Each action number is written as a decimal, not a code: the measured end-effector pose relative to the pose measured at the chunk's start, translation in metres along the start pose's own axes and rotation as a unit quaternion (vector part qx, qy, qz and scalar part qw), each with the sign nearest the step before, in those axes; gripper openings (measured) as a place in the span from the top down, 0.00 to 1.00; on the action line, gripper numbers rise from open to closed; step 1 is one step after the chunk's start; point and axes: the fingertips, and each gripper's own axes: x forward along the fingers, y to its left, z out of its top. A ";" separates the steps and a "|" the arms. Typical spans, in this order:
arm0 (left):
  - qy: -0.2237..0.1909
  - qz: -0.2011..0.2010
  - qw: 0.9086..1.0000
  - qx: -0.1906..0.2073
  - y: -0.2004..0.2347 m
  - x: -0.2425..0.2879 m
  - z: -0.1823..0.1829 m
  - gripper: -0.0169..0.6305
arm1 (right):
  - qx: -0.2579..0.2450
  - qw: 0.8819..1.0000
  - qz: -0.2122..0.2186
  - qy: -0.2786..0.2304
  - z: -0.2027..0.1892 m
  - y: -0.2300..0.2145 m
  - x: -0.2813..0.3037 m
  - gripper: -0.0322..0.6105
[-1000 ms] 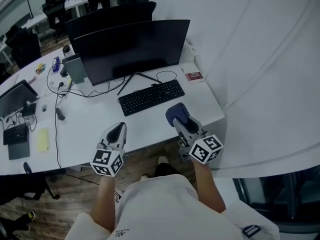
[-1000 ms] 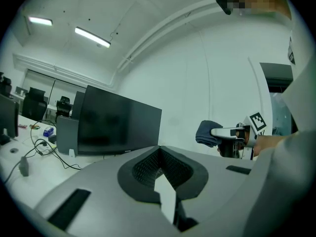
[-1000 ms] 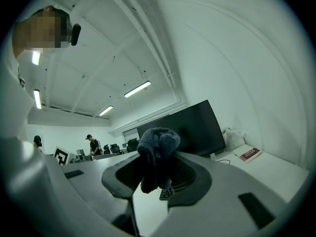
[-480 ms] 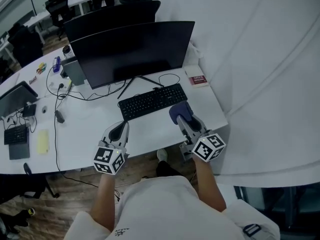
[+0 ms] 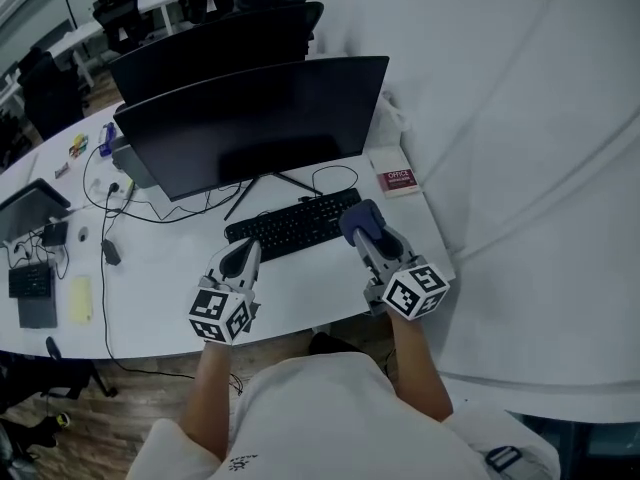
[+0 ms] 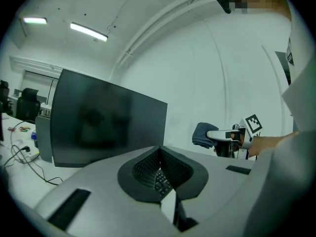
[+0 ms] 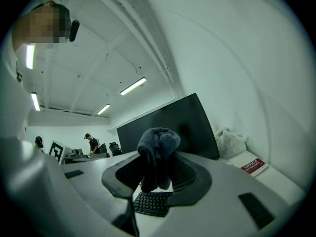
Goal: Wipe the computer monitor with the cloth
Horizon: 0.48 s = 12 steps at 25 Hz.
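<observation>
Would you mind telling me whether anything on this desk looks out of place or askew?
Nothing looks spilled or damaged. The only untidy spots are loose cables sprawled on the desk left of the monitor, and a crumpled white bundle just past its right edge.

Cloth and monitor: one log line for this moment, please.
right tool: shut on cloth | left tool: shut, empty | monitor: not yet touched

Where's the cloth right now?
Head view, right side: the cloth is clamped in the right tongs, above the keyboard's right end, in front of the monitor.
</observation>
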 end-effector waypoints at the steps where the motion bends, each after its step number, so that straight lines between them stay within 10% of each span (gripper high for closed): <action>1: 0.000 0.000 1.000 -0.001 -0.001 0.008 0.003 0.96 | -0.002 1.000 -0.001 0.004 0.001 -0.009 0.004 0.74; 12: 0.007 0.002 1.000 0.011 -0.008 0.097 0.014 0.96 | -0.054 0.995 -0.050 0.061 -0.019 -0.141 0.062 0.74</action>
